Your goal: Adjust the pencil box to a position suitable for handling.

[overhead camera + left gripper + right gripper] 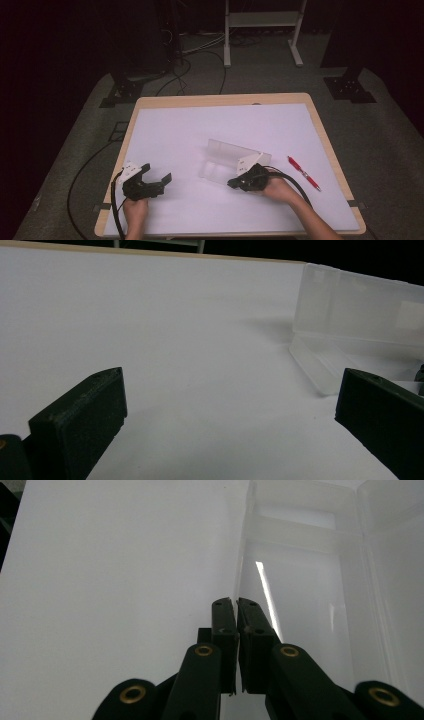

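A clear plastic box (220,167) lies in the middle of the white mat with its lid (235,150) standing open at the back. My right gripper (231,183) is at the box's near right end. In the right gripper view its jaws (236,602) are pressed together on the thin edge of the box wall (240,565), with the box's bare inside (300,590) to the right. My left gripper (157,173) rests on the mat at the lower left, open, with nothing between its jaws (232,390). The box (360,325) shows ahead of it to the right.
A red pen (303,173) lies on the mat to the right of the box, near the table's right edge. The white mat (200,125) covers most of the wooden table (220,99). Cables trail from both grippers off the near edge.
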Available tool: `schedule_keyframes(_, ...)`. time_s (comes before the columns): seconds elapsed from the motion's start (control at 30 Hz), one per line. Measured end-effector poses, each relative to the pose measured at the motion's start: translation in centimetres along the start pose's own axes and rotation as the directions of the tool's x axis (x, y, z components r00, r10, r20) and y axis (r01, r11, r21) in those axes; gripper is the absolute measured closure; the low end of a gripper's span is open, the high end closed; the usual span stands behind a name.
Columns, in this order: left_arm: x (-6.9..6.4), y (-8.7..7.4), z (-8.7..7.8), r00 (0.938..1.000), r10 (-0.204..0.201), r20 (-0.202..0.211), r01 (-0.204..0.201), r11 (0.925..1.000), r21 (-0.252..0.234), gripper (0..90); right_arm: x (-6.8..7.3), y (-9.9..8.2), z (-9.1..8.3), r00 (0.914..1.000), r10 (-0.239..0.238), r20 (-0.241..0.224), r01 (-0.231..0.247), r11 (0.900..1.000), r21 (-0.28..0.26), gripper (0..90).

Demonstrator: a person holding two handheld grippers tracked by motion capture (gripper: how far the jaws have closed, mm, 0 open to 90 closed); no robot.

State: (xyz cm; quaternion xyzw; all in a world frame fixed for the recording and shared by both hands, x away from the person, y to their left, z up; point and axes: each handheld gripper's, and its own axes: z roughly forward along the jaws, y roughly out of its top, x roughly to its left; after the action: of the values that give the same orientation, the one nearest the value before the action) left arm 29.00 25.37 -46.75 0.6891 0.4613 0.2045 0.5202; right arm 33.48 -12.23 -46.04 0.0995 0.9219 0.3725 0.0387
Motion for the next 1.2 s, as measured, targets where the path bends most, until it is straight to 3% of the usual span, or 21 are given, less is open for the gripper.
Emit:
schedule_keyframes(0.2, 0.0, 0.0, 0.0, 1.0, 0.0, 0.0, 0.0, 1.0, 0.001, 0.0, -0.1, -0.1, 0.1, 0.9996, 0.026, -0.011, -0.026, 0.9997, -0.001, 84.5)
schedule_keyframes(0.43, 0.0, 0.0, 0.0, 1.0, 0.0, 0.001, 0.0, 1.0, 0.0, 0.0, -0.1, -0.2, 0.1, 0.9978, 0.055, -0.038, -0.055, 0.9985, 0.004, 76.8)
schedule_keyframes(0.67, 0.0, 0.0, 0.0, 1.0, 0.0, 0.0, 0.0, 1.0, 0.001, 0.0, -0.1, -0.4, -0.8, 0.9963, 0.084, -0.022, -0.084, 0.9957, -0.039, 72.0)
schedule_keyframes(1.03, 0.0, 0.0, 0.0, 1.0, 0.002, 0.005, -0.002, 1.0, 0.001, 0.0, -0.3, -0.7, -4.0, 0.99, 0.14, 0.018, -0.137, 0.9859, -0.095, 61.6)
schedule_keyframes(1.2, 0.0, 0.0, 0.0, 1.0, 0.002, 0.003, -0.002, 1.0, 0.001, 0.0, -0.3, -1.2, -6.0, 0.9858, 0.153, 0.069, -0.145, 0.9839, -0.104, 55.7)
